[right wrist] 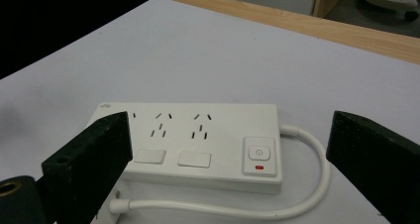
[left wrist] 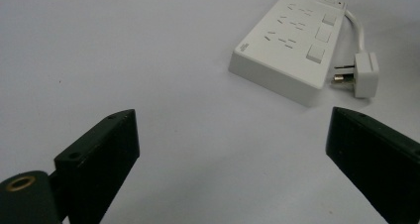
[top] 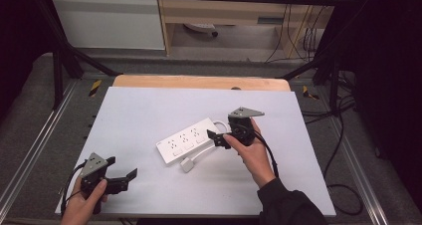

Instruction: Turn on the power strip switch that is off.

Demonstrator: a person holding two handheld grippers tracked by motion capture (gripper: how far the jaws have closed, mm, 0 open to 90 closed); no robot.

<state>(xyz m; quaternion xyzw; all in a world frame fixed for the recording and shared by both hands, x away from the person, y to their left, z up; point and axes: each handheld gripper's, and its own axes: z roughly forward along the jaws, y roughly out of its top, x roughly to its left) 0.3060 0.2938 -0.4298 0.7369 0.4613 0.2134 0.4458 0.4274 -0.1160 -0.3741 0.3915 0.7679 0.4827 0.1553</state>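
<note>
where the white sheet (top: pixel 149 110) lies, one power strip (top: pixel 186 141), one plug (top: pixel 187 164), two tongs wide apart

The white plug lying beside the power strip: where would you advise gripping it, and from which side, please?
Probably across the two flat sides of the plug body, coming down from above. It lies flat on the table with its prongs pointing at the power strip and its cable leaving the opposite end, so those ends are obstructed. The open right gripper hovers nearest.
</note>
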